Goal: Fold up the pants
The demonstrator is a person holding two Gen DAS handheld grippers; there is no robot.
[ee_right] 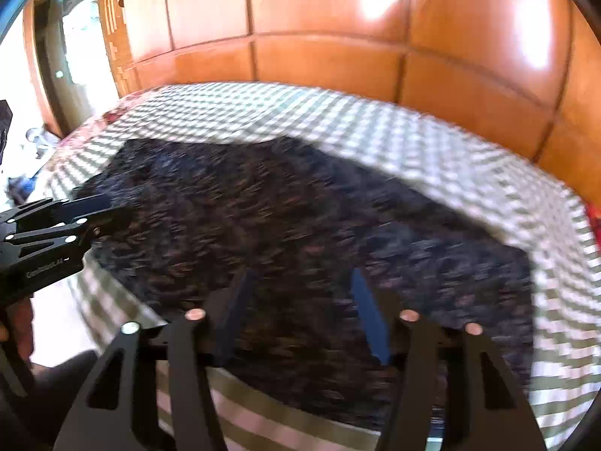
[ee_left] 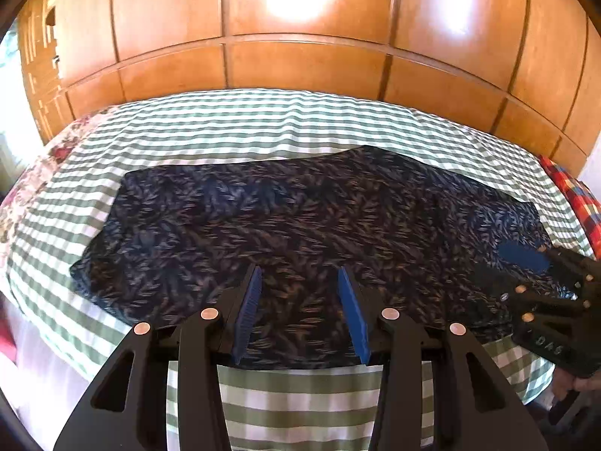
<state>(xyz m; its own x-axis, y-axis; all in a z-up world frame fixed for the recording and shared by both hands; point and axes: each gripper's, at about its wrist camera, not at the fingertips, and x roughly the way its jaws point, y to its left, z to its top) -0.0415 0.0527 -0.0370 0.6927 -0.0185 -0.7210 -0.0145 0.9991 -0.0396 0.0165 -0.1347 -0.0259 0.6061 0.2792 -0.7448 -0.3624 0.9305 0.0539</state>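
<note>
Dark navy pants [ee_left: 300,218] with a leaf print lie flat and lengthwise across the bed, one end at the left and the other at the right. My left gripper [ee_left: 299,270] hovers over their near edge, open, with nothing between its blue pads [ee_left: 248,308]. The right gripper [ee_left: 541,285] comes in at the pants' right end, one blue pad showing over the cloth. In the blurred right wrist view the pants [ee_right: 300,225] fill the middle. There the right gripper [ee_right: 301,272] stands open above their near edge, and the left gripper [ee_right: 56,225] is at the left end.
The bed has a green-and-white striped sheet [ee_left: 263,127] [ee_right: 413,131]. A floral cloth [ee_left: 56,143] lies at its left end and a red plaid cloth [ee_left: 574,195] at its right. A wooden wardrobe [ee_left: 300,56] stands close behind the bed. A bright doorway [ee_right: 82,37] opens at the far left.
</note>
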